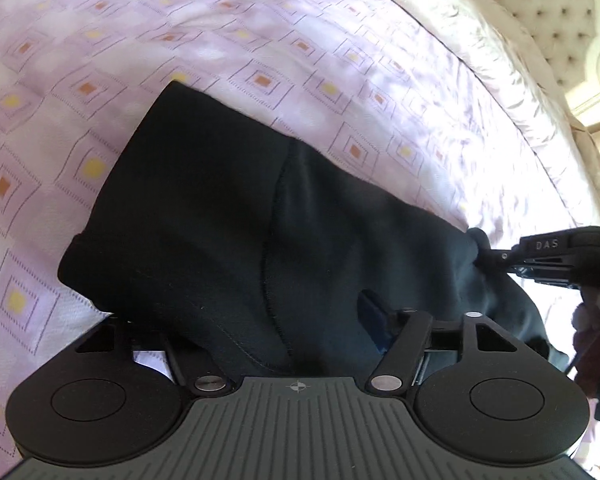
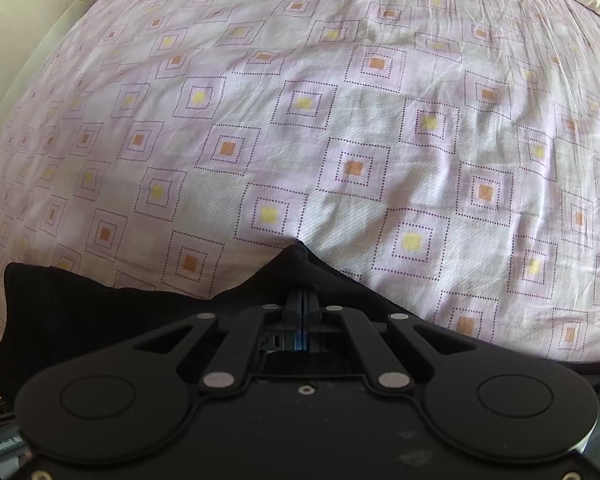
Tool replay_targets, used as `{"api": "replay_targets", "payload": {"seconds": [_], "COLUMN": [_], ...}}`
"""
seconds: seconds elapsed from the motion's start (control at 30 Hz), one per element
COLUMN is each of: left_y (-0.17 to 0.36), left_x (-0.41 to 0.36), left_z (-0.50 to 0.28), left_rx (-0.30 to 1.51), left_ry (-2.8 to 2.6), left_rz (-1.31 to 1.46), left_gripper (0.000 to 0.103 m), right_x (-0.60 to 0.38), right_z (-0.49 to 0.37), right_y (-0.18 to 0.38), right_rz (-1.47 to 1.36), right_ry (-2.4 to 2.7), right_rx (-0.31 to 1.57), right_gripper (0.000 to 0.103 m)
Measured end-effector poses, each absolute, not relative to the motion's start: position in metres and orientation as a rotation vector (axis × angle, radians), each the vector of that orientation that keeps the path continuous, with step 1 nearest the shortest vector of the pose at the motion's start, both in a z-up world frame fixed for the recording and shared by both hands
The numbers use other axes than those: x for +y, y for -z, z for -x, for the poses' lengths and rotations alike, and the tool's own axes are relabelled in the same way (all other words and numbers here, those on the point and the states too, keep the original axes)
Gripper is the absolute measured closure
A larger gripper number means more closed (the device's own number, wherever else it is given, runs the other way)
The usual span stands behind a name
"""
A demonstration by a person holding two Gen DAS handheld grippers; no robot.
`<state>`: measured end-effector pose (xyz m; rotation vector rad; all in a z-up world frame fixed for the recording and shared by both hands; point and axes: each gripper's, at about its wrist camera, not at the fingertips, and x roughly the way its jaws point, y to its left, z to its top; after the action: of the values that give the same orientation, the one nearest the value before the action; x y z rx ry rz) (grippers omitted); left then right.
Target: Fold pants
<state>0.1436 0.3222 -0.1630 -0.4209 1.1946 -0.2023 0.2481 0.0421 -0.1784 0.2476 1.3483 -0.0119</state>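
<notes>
- Black knit pants (image 1: 220,216), soft heavy fabric, lie partly on the lilac bedsheet w/ dotted squares and yellow/orange centres (image 2: 340,120); near portion is lifted off the bed toward both tools.
- Right gripper (image 2: 302,276): fingers pressed together, pinching a peak of the black cloth. Fabric tents up to a point over the tips, so I read the grip as firm. In left wrist view the same tool comes in from the right edge, tips buried in a bunched corner of the pants.
- Left gripper (image 1: 284,320): cloth drapes over the fingers and hides the tips. Linkage sits fairly wide, but can't tell if it's clamped on the fabric or only under it.
- Why held so, my guess: two corners of one edge taken apart from each other, keeps that edge taut so it can be carried over the rest as a fold.
- Vertical seam runs down the middle of the hanging part; far end lies flat on the sheet.
- Cream satin quilted bedcover (image 1: 480,52) along the far edge, tufted headboard (image 1: 540,4) beyond. Not involved.
- Fold looks mid-way, not laid down yet.
</notes>
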Motion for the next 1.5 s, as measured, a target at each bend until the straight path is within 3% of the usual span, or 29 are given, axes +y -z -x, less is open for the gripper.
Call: {"api": "replay_targets", "payload": {"seconds": [0.03,0.07,0.13,0.3,0.77,1.17,1.33,1.5], "left_y": [0.163,0.163,0.162,0.135,0.071,0.014,0.020,0.068], "left_x": [0.325,0.331,0.339,0.326,0.269,0.175,0.095,0.017], "left_z": [-0.143,-0.143,-0.143,-0.132,-0.115,-0.075,-0.057,-0.048], "left_rx": [1.189,1.187,1.170,1.066,0.837,0.686,0.690,0.821], "left_ry": [0.179,0.158,0.178,0.293,0.534,0.698,0.824,0.887], "left_rz": [0.433,0.456,0.508,0.344,0.143,0.062,0.031,-0.024], "left_gripper": [0.076,0.083,0.087,0.088,0.090,0.090,0.090,0.090], "right_x": [0.042,0.042,0.044,0.061,0.074,0.000,-0.061,-0.139], "right_z": [-0.246,-0.242,-0.230,-0.183,-0.107,-0.101,-0.069,-0.029], "right_y": [0.176,0.172,0.161,0.141,0.170,0.130,0.121,0.113], "right_rz": [-0.252,-0.256,-0.260,-0.274,-0.411,-0.548,-0.620,-0.667], "right_ry": [0.013,0.017,0.017,-0.052,0.026,0.013,0.080,0.200], "right_rx": [1.341,1.330,1.302,1.270,1.382,1.203,1.166,1.142], "right_gripper": [0.098,0.095,0.093,0.093,0.093,0.093,0.092,0.092]}}
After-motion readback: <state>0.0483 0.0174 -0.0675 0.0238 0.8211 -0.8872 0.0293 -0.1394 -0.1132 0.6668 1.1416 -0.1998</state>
